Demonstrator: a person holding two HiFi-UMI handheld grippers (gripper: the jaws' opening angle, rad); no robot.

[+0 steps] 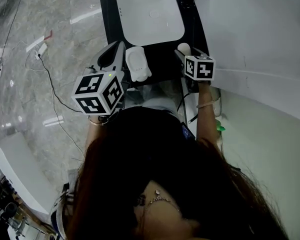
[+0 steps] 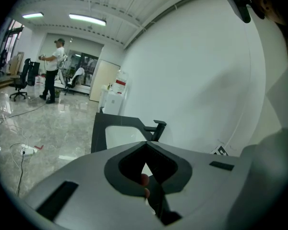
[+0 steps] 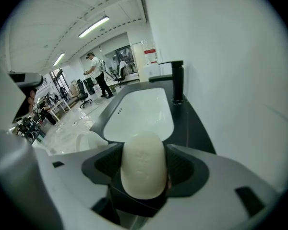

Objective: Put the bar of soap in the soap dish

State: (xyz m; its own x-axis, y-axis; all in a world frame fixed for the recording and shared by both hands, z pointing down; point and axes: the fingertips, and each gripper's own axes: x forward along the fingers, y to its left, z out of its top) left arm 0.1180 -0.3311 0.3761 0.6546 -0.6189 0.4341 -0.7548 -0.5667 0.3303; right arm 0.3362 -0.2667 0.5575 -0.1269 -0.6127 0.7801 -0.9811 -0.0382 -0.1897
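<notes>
The cream, oval bar of soap (image 3: 143, 166) stands on end between the dark pads of my right gripper (image 3: 144, 150), which is shut on it. In the head view that soap (image 1: 183, 48) shows just beyond the right gripper's marker cube, over the black counter's right side. The white soap dish (image 1: 137, 64) sits on the counter's near edge, also visible as a pale shape (image 3: 86, 142) to the soap's left. My left gripper (image 1: 112, 54) hovers just left of the dish, apart from it. Its jaws (image 2: 146, 145) meet at the tips with nothing between them.
A white sink basin (image 1: 149, 14) is set in the black counter (image 1: 106, 14), with a black faucet (image 3: 175, 80) at its right. A white wall (image 1: 260, 34) runs close on the right. Cables (image 1: 45, 74) lie on the marble floor at left. A person (image 2: 52, 71) stands far off.
</notes>
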